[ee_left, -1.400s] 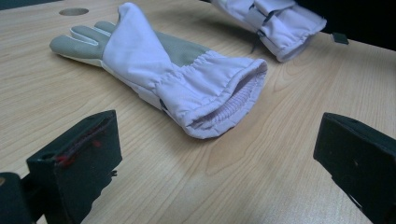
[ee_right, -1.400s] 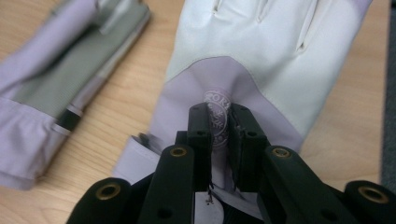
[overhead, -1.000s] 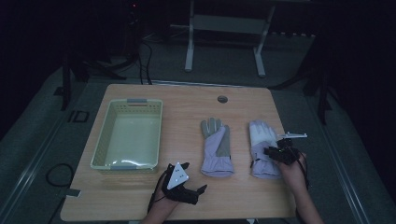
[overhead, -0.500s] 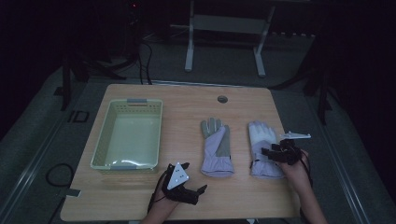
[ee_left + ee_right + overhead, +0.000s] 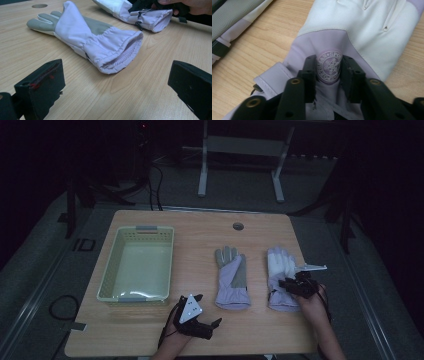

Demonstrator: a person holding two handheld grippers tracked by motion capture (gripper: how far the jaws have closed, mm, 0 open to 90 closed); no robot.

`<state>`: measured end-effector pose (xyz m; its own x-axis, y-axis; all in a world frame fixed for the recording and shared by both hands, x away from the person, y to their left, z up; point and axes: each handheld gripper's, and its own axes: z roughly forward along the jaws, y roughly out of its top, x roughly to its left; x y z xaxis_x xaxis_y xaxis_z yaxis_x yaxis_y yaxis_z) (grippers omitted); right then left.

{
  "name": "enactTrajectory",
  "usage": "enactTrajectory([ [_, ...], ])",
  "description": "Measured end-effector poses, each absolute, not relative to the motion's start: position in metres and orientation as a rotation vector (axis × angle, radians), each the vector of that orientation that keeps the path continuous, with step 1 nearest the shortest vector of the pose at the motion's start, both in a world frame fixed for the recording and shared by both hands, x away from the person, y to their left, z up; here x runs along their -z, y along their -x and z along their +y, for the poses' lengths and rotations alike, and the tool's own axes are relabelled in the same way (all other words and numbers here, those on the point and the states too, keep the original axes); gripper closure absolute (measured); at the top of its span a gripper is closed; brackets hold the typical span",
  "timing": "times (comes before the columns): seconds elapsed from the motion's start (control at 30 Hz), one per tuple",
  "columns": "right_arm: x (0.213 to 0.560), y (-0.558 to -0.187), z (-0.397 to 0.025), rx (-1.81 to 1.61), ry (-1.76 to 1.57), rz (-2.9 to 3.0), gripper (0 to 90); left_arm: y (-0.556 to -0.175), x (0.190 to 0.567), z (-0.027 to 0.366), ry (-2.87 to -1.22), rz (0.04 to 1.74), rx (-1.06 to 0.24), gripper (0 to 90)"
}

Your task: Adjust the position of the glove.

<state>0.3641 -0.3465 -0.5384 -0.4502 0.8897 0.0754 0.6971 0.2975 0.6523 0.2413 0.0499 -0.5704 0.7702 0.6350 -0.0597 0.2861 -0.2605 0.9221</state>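
We had the right gripper (image 5: pixel 327 75) w/ jaws pinching a fold of the lilac-and-white fabric ski glove (image 5: pixel 362 32), logo patch between them. Left gripper (image 5: pixel 115 87) sat spread, the grey-palmed lilac glove (image 5: pixel 100 47) ahead. Grip looked shallow, prob. only the top layer; a fast lift could slip it.

Left gripper (image 5: pixel 207 319) sits low near the tabletop's front edge, jaws spread wide, nothing between them. Right gripper (image 5: pixel 289 284) is over by the right edge, hand (image 5: pixel 311 301) behind it, jaws pinched close on a fold of cloth.
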Motion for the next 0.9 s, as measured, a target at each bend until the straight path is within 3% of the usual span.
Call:
enactTrajectory([
  [0.2,0.527,-0.362,-0.347,-0.911,-1.469,2.247,77.6,-0.241,0.57,0.05,-1.851,0.709,-0.39,0.9],
  [0.53,0.472,-0.354,-0.354,-1.033,-1.466,2.182,79.0,-0.241,0.57,0.05,-1.852,0.711,-0.394,0.9],
  [0.9,0.409,-0.351,-0.32,-1.078,-1.339,2.19,78.4,-0.241,0.57,0.049,-1.852,0.703,-0.398,0.9],
])
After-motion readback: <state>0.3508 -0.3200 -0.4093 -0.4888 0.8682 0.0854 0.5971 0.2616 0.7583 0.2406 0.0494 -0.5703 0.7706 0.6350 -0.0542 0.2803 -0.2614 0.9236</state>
